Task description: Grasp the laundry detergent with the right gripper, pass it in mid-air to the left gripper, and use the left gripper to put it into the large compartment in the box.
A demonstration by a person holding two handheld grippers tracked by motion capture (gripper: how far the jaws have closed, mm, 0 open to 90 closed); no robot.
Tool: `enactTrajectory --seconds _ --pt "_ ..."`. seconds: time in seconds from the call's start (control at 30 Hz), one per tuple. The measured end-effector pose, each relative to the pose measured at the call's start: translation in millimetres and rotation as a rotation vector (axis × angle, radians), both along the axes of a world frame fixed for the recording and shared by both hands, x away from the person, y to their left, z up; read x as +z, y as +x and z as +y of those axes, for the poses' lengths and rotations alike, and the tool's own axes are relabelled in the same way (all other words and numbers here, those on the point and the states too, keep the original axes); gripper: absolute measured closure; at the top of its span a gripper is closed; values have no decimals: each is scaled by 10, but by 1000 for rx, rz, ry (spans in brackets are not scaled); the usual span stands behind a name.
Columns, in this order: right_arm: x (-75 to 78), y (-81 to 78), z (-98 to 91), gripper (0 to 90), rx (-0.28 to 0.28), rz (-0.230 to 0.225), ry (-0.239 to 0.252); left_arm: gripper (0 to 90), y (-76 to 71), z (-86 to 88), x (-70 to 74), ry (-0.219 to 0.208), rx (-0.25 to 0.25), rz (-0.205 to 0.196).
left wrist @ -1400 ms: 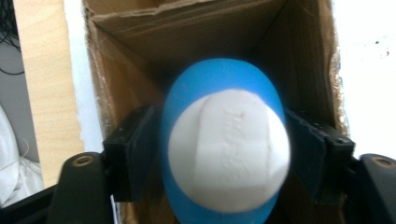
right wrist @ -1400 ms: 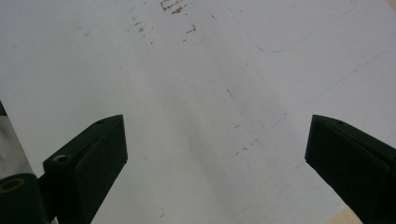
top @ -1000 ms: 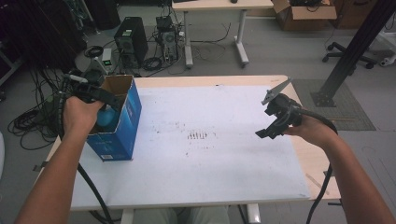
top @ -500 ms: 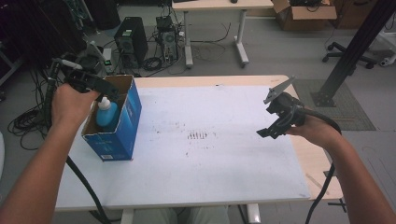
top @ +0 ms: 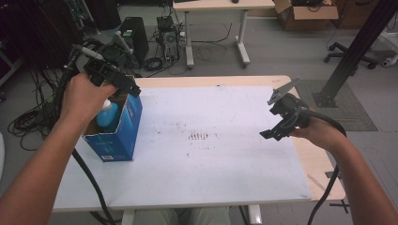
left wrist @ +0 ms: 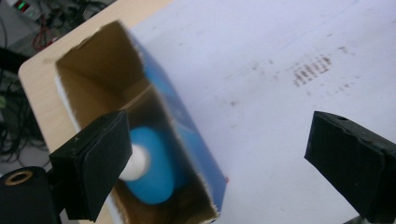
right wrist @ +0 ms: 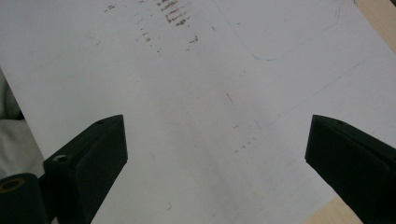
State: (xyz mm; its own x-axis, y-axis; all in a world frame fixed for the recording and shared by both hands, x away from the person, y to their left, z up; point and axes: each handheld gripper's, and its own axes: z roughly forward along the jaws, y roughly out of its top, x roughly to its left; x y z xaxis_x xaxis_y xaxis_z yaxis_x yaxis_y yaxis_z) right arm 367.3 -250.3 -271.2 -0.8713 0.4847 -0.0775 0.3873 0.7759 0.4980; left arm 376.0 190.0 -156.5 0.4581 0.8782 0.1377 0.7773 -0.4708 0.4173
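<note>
A blue cardboard box (top: 117, 133) stands open-topped at the left side of the white table sheet (top: 211, 159). Inside it stands a light blue bottle (top: 107, 116) with a white cap (left wrist: 135, 162). My left gripper (top: 123, 83) hovers just above the box's open top, jaws wide open with nothing between them; the box (left wrist: 184, 135) lies below and between its jaws. My right gripper (top: 276, 123) is held above the right part of the sheet (right wrist: 196, 116), also open and empty.
Dark smudge marks (top: 200, 136) sit mid-sheet. The table's wooden edge (top: 319, 164) shows at the right. Behind the table are computer towers (top: 133, 29), cables, another desk (top: 216, 5) and a cardboard box (top: 307, 9) on the floor.
My left gripper has lifted up and back from the box's opening, leaving the bottle standing inside. The right gripper has stayed in place.
</note>
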Motion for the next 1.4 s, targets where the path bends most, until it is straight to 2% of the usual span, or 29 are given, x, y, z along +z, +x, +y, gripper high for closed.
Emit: enactTrajectory --seconds 0.27,0.37,0.53,0.63,0.87,1.1,1.4 --pt "26 -22 -21 52 -6 -1 6 66 -12 -309 59 7 -125 -3" --pt "31 -27 -26 51 -8 0 8 64 -5 -397 61 8 -155 0" --pt "32 -35 -25 51 -9 0 8 62 10 -540 38 -3 -233 18" --pt "31 -36 -19 51 -8 1 5 61 18 -642 14 8 -292 29" --pt "51 -53 17 51 -1 0 6 61 43 -849 -66 16 -390 54" --pt "77 -73 56 50 6 -4 10 62 70 -1011 -164 34 -445 74" --pt "80 -81 69 48 6 -2 12 65 102 -1112 -256 52 -514 72"
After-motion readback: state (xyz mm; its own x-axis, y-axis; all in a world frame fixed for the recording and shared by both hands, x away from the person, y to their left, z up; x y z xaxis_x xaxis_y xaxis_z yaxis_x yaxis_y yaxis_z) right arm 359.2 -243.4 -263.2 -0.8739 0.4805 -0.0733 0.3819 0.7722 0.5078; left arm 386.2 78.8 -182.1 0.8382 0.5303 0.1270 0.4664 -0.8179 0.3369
